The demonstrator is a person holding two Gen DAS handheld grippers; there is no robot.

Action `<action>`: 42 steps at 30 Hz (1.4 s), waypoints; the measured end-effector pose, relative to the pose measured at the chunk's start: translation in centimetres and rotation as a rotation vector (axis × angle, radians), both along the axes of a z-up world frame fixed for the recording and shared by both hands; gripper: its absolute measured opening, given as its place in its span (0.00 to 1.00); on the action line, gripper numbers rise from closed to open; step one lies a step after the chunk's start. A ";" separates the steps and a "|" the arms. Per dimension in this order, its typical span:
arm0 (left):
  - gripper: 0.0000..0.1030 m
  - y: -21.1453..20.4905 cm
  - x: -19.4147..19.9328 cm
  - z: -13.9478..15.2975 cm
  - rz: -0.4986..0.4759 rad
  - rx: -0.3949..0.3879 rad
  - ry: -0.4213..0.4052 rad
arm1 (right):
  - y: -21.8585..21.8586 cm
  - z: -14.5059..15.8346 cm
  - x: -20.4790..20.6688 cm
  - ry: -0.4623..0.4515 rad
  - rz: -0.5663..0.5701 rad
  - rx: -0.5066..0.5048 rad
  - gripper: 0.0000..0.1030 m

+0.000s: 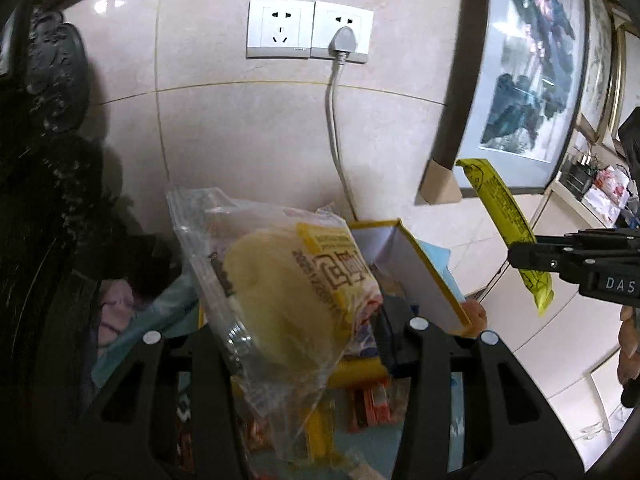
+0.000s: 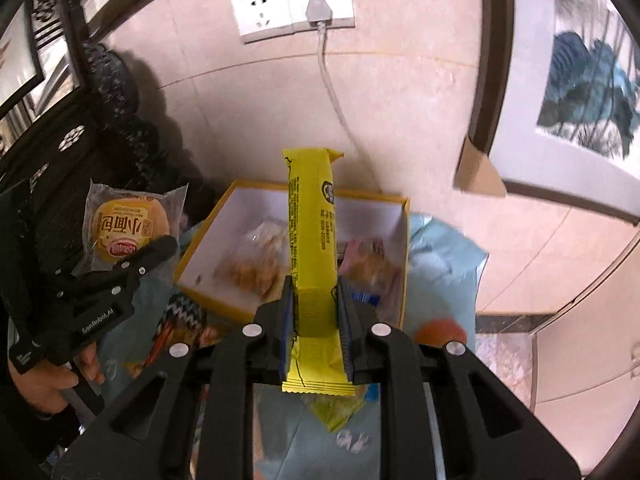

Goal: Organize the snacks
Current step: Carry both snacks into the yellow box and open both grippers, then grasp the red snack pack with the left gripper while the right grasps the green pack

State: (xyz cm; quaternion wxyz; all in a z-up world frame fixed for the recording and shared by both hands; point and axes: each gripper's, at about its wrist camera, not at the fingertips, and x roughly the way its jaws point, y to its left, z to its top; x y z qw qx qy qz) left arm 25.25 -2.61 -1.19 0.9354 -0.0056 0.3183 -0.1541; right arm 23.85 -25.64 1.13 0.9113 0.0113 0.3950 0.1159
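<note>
My left gripper [image 1: 312, 340] is shut on a small bun in a clear wrapper [image 1: 280, 292] and holds it up in front of the wall; it also shows in the right wrist view [image 2: 124, 232]. My right gripper [image 2: 314, 312] is shut on a long yellow snack bar [image 2: 312, 248], held upright above an open yellow box [image 2: 224, 216]. The box has a white inside and holds several wrapped snacks [image 2: 256, 264]. In the left wrist view the yellow bar [image 1: 504, 216] and the box's edge [image 1: 424, 268] show at the right.
The box stands on a light blue cloth [image 2: 440, 264] with loose snack packs [image 1: 368, 404] around it. A tiled wall with two sockets [image 1: 308, 30] and a plugged cable is behind. A framed painting [image 1: 532, 64] leans at the right, dark carved furniture [image 1: 52, 80] at the left.
</note>
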 end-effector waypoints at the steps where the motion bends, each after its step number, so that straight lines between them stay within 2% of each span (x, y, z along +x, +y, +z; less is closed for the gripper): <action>1: 0.44 -0.1 0.9 0.0 0.004 0.000 0.004 | 0.0 0.1 1.3 -0.004 -0.011 0.003 0.19; 3: 0.51 -0.3 3.1 -0.3 0.018 0.003 0.023 | 0.0 0.0 3.5 -0.017 -0.009 0.020 0.25; 4: 0.76 -0.3 4.0 -0.7 0.021 0.007 0.039 | 0.2 -0.3 4.3 -0.013 -0.021 0.003 0.49; 5: 0.94 -0.4 4.9 -1.2 0.029 0.016 0.065 | 0.3 -0.7 5.1 -0.009 -0.054 -0.040 0.58; 7: 0.94 -0.4 6.0 -2.4 0.076 0.065 0.105 | 0.2 -1.6 5.7 -0.005 -0.090 -0.102 0.60; 9: 0.94 0.4 5.6 -3.1 0.058 0.044 0.124 | -0.3 -2.7 5.0 0.006 -0.091 -0.084 0.60; 13: 0.95 2.5 2.8 -4.7 0.079 0.085 0.113 | -1.9 -5.9 2.9 0.080 -0.114 -0.037 0.60; 15: 0.95 4.0 0.9 -6.3 0.120 0.072 0.139 | -2.6 -8.2 1.1 0.131 -0.127 -0.025 0.60; 18: 0.95 6.1 -2.4 -9.6 0.180 0.055 0.191 | -3.1 -13.5 -2.8 0.226 -0.148 -0.015 0.60; 20: 0.95 6.7 -4.5 -12.0 0.199 0.077 0.222 | -3.4 -16.6 -4.3 0.303 -0.177 -0.002 0.60; 21: 0.95 7.0 -5.9 -13.9 0.208 0.091 0.262 | -3.6 -18.8 -5.3 0.356 -0.211 0.017 0.61; 23: 0.95 7.7 -7.8 -17.1 0.228 0.093 0.349 | -3.7 -21.3 -6.4 0.398 -0.247 0.034 0.61; 27: 0.95 7.6 -9.8 -20.6 0.228 0.165 0.397 | -3.0 -23.3 -7.0 0.403 -0.256 0.011 0.62; 31: 0.95 6.9 -9.8 -21.4 0.224 0.215 0.366 | -1.6 -23.7 -6.4 0.393 -0.240 0.007 0.63; 36: 0.95 5.9 -8.5 -23.2 0.242 0.256 0.382 | 0.6 -24.2 -5.2 0.377 -0.227 -0.025 0.64; 38: 0.98 5.6 -8.4 -23.8 0.248 0.272 0.377 | 1.0 -24.5 -4.1 0.357 -0.235 -0.043 0.65; 39: 0.98 5.6 -8.5 -23.9 0.252 0.273 0.361 | 1.3 -24.7 -3.7 0.356 -0.233 -0.047 0.66; 41: 0.98 5.6 -8.5 -24.2 0.252 0.266 0.346 | 2.3 -25.5 -2.9 0.348 -0.210 -0.050 0.85; 42: 0.98 5.7 -8.6 -24.3 0.253 0.255 0.341 | 2.9 -26.0 -2.6 0.363 -0.192 -0.074 0.99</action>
